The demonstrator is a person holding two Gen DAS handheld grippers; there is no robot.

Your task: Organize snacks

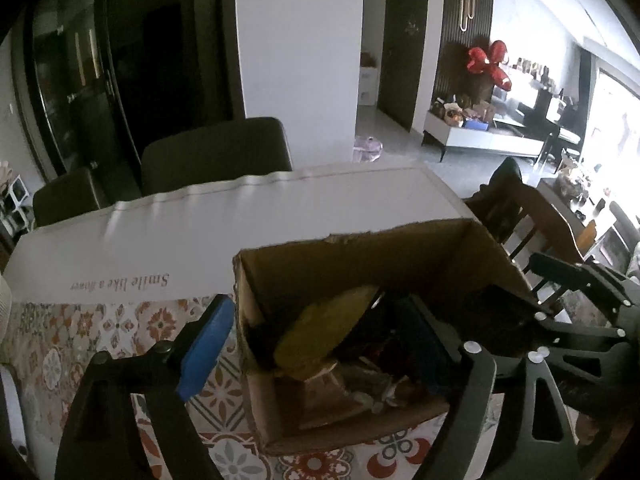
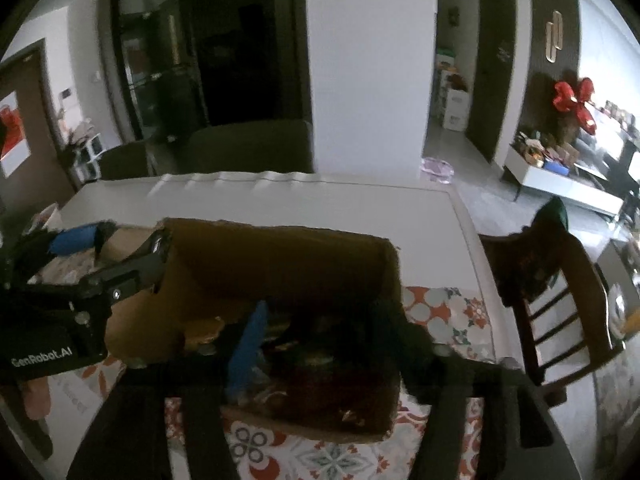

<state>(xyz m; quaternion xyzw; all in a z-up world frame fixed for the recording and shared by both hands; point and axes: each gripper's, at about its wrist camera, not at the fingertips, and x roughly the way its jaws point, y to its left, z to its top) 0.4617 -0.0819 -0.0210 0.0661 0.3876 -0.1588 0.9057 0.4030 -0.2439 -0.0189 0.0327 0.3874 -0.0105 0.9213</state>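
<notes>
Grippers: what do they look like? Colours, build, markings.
Both are black plastic two-finger units with cut-out, ribbed finger arms and silver pivot screws. The left gripper carries blue pads on its fingers; the right gripper shows one blue pad too. The left unit's body bears white "GenRobot.AI" lettering in the right wrist view. No cables or sleeves visible.

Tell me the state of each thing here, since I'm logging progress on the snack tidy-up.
cardboard box: open on top, upright, holding snack packets.
yellow snack packet: inside the box, leaning tilted.
left hand-held gripper: open, straddling the box's left wall.
right hand-held gripper: open, over the box.
patterned tablecloth: spread under the box.
</notes>
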